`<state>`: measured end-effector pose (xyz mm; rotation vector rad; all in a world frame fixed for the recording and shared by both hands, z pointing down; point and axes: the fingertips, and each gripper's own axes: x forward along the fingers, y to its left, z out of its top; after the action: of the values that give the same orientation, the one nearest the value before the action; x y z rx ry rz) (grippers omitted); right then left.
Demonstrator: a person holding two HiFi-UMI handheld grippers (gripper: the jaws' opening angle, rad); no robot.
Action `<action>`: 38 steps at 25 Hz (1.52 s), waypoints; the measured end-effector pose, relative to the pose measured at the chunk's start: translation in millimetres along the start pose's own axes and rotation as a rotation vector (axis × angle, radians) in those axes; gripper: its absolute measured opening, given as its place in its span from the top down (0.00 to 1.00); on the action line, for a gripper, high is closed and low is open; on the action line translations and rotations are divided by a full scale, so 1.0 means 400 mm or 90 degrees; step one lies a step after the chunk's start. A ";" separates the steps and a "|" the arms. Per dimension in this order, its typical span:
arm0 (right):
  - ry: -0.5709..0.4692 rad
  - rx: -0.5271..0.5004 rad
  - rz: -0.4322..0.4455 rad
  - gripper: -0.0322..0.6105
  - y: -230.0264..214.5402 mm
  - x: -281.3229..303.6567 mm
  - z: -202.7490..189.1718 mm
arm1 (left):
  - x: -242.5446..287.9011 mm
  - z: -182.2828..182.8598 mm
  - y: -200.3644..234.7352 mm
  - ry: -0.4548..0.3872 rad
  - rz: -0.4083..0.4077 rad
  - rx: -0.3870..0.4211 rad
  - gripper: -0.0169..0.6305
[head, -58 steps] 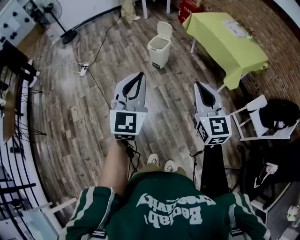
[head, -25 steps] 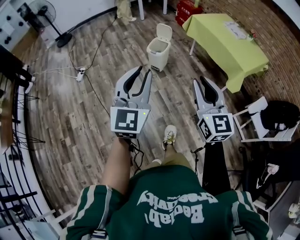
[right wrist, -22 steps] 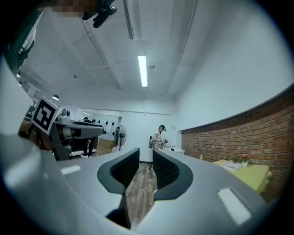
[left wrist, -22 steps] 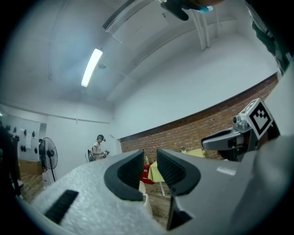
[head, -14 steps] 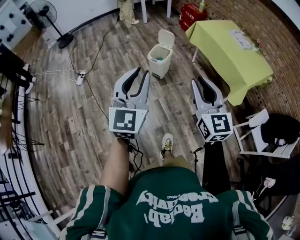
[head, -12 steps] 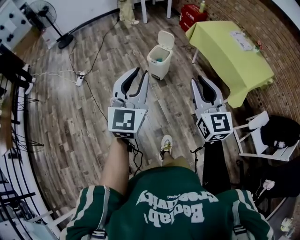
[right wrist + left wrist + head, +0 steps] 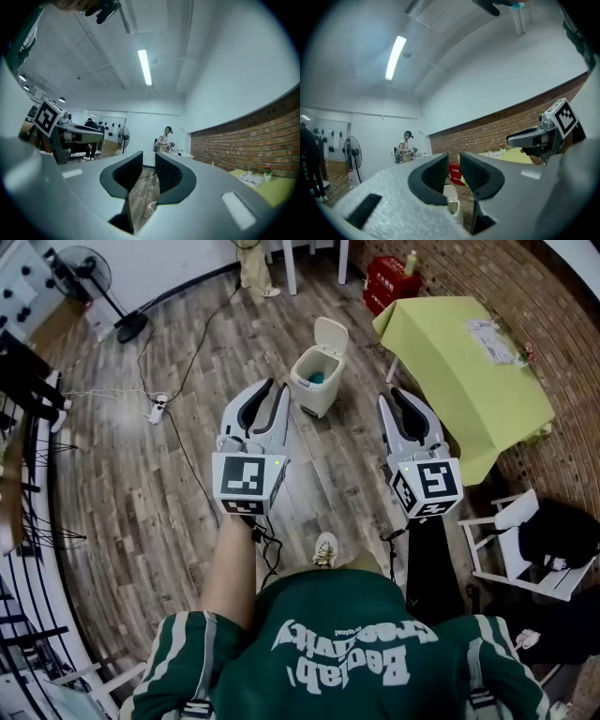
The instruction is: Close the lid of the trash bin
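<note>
Both grippers are nearer the bin (image 7: 314, 381) than a sec ago. In the head view it sat well ahead of them then; now it lies just past the tips, between the two, closer to the L one. Person has walked fwd; bin itself looks unmoved.

L gripper (image 7: 272, 390): jaws apart w/ a narrow gap, nothing between the pads. In the L gripper view the bin (image 7: 454, 206) shows low down through that gap, beyond the tips, not touched. R gripper (image 7: 396, 397): jaws also spread a little, empty; only floor and a sliver of sth pale in its gap (image 7: 149, 171). It's to the R of the bin, no contact.

Lid (image 7: 330, 334) is up, hinged at the bin's far side, leaning back. Sth blue-green lies inside. Green table (image 7: 459, 371) stands R of the bin, close by. Cable (image 7: 183, 390) runs over the floor L of the bin.

Meaning: approach nearly done, closing not begun. Prob. next: reach over the bin, get behind or above the lid, tip it fwd and down. L gripper looks better placed for that.
</note>
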<state>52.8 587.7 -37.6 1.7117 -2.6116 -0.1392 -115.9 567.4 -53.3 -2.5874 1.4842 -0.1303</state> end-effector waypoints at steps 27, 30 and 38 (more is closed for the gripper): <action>0.004 0.027 0.015 0.81 -0.162 0.308 -0.071 | 0.340 -0.049 0.120 0.006 -0.019 0.016 0.85; 0.007 0.020 0.008 0.81 -0.178 0.363 -0.073 | 0.392 -0.051 0.151 -0.002 -0.029 0.019 0.85; 0.011 0.018 -0.005 0.81 -0.231 0.545 -0.105 | 0.575 -0.076 0.246 -0.017 -0.059 0.018 0.85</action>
<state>52.8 348.7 -11.3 1.7243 -2.6077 -0.0870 -88.0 317.1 -41.4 -2.6254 1.3431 -0.1270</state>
